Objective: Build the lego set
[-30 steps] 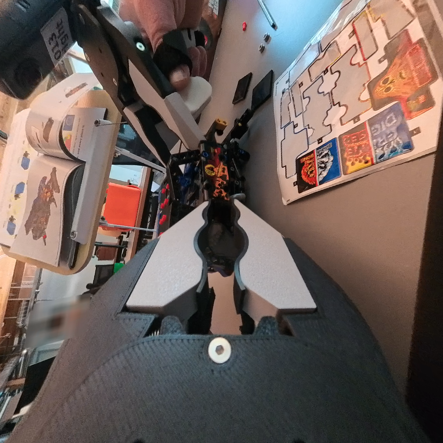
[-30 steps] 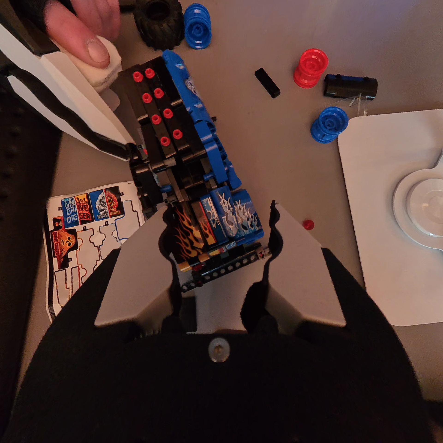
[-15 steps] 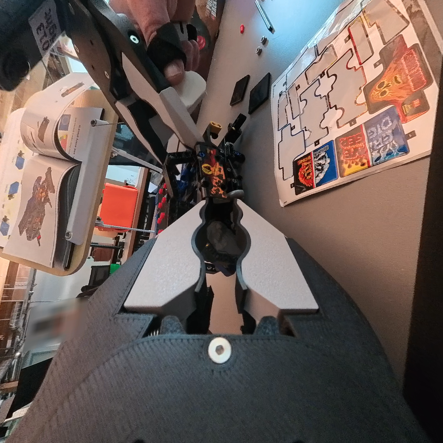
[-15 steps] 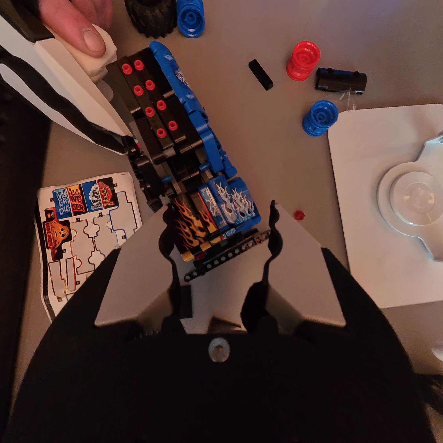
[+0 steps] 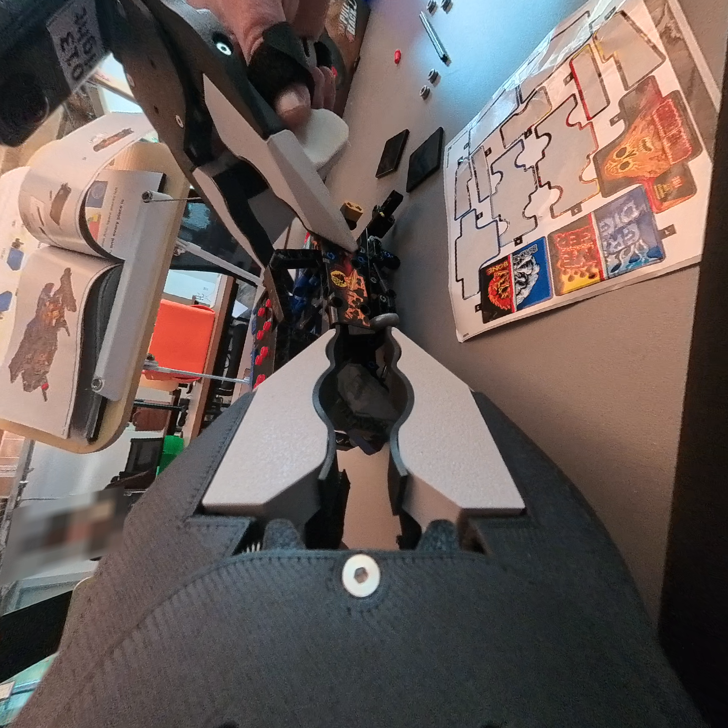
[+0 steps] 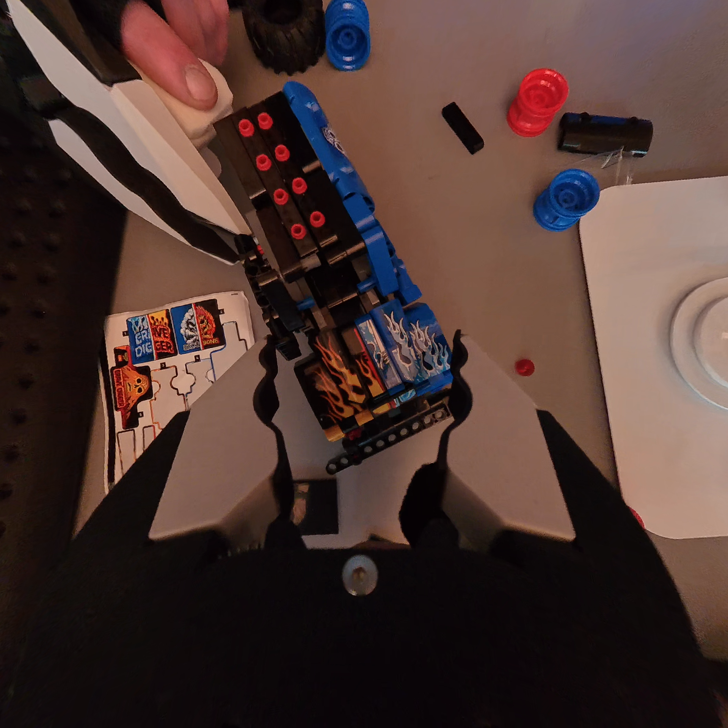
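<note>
A black and blue lego truck body [image 6: 338, 244] with red studs and flame stickers is held above the grey table. My left gripper [image 5: 362, 338] is shut on one side of it, and the model [image 5: 350, 287] sticks out past its tips. In the right wrist view the left gripper [image 6: 232, 232] comes in from the upper left under a hand. My right gripper [image 6: 362, 346] is open, with its fingers on either side of the flame-stickered end. One of its fingers [image 5: 311, 197] shows in the left wrist view, touching the model's top.
On the table lie a sticker sheet [image 6: 169, 370], a black tyre [image 6: 283, 35], two blue wheels [image 6: 346, 35] [image 6: 565, 199], a red wheel [image 6: 537, 102], a black cylinder part [image 6: 604, 132] and a white tray [image 6: 662, 354]. An open instruction booklet [image 5: 51, 295] stands on a holder.
The model and both grippers have only shifted slightly. The stickered end sits a little deeper between my right fingers. The left grip is unchanged.
</note>
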Available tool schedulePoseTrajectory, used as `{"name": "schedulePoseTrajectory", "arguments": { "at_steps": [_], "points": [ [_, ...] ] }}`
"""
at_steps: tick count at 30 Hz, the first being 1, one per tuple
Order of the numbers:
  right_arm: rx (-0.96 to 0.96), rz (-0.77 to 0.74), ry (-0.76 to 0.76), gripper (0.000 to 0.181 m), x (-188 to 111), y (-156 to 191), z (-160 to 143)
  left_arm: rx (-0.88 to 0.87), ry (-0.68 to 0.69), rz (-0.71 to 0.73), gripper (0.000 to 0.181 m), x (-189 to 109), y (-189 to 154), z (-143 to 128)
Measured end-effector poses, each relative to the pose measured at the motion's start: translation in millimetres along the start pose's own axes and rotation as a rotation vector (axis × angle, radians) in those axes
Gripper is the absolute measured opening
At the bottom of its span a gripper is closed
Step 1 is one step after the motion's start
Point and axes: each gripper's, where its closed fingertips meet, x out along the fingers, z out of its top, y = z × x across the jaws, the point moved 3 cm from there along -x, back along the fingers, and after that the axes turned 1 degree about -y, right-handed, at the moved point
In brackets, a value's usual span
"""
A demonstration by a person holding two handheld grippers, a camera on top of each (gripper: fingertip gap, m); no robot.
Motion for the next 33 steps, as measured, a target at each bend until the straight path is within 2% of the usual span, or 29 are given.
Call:
{"name": "schedulePoseTrajectory", "arguments": {
  "at_steps": [4,8,17,24,31,33],
  "points": [
    [0.021,0.000,-0.043,0.085,-9.4,-4.0,3.0,-0.007,-0.005,-0.002,0.020,-0.5,0.8,0.4],
    [-0.022,0.003,-0.030,0.068,-8.4,2.1,6.2,-0.010,-0.004,-0.007,0.020,-0.4,0.6,0.2],
    [-0.046,-0.021,-0.011,0.068,-0.1,5.9,8.7,-0.025,-0.018,-0.016,0.018,-1.4,0.4,1.8],
    [-0.045,-0.019,-0.028,0.062,-13.3,3.6,8.8,-0.035,-0.010,-0.003,0.016,-1.9,2.5,-0.9],
    [-0.120,0.042,0.002,0.017,-20.8,20.1,9.2,-0.033,0.002,0.006,0.016,-2.4,3.0,-4.2],
    [-0.142,0.051,-0.002,0.012,-20.2,24.9,11.2,-0.035,0.001,0.005,0.016,-2.6,2.7,-4.3]
  ]
}}
